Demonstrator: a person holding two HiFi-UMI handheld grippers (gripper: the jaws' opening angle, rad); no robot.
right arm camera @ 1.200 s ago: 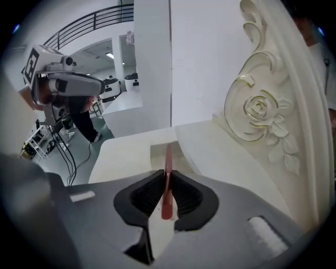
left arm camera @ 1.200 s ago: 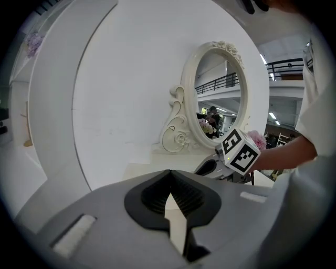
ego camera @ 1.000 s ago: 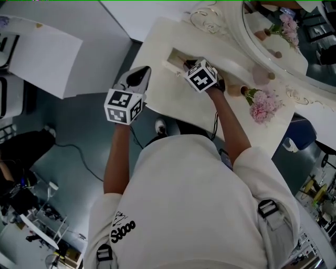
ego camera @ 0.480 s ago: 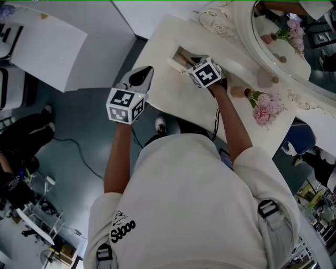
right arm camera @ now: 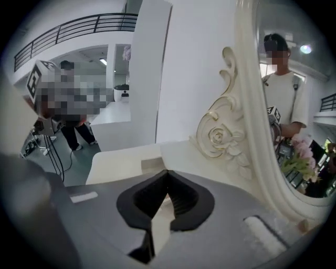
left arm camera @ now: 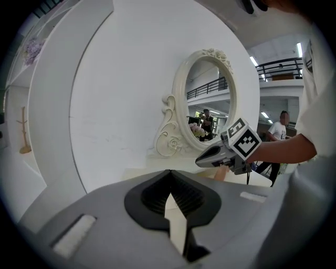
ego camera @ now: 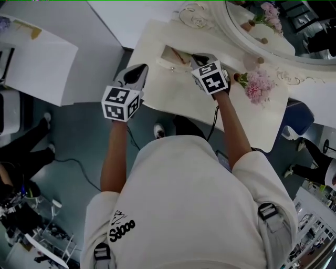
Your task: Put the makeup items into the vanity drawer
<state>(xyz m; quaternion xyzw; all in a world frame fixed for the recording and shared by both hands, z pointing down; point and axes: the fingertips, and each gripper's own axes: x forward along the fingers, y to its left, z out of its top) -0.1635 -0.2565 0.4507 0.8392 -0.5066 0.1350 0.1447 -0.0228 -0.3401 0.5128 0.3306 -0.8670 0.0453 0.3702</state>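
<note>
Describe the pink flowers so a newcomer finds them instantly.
Find the cream vanity with the oval mirror. On its top, by the mirror frame, sits a bunch of pink flowers: the only pink thing there, apart from its reflection in the glass.

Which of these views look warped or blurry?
Head view: evenly lit, sharp, no hard shadows on the vanity top. Left gripper view: strong fisheye, black corners. Right gripper view: same fisheye, black corners, and mosaic patches hide faces, one in the mirror.
</note>
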